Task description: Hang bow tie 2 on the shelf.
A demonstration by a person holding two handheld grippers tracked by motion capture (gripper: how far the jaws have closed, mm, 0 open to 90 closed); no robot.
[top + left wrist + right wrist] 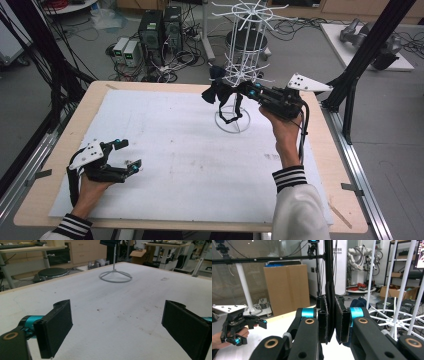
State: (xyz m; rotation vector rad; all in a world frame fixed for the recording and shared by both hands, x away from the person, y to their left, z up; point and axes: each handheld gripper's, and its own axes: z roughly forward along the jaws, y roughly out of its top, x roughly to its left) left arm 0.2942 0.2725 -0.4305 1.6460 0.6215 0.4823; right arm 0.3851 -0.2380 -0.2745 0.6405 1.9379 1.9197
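**High view: dark fabric piece held at the wire rack**

High view, far right of the table, about 1 o'clock from centre: the right gripper (240, 92) holds a dark bow-shaped cloth piece (218, 93) against the white wire rack (243, 47). In the right gripper view the jaws are clenched on a thin dark strap (331, 307), pinched flat between the padded faces.

Handling judgement: the piece looks light, limp and soft; it droops either side of the pinch. Not fragile, and the jaw pads should grip the cloth well. The best hold is probably near the strap or the knot, where the cloth is bunched; a loose end would likely fold away.

Rack: thin, stiff white wire, round ring base (115, 276), radiating hooks on top. It seems light and could tip if tugged.

Left gripper (126, 155), 8 o'clock, rests released on the matte, scuffed white table cover (165, 150); jaws wide apart, holding nothing.
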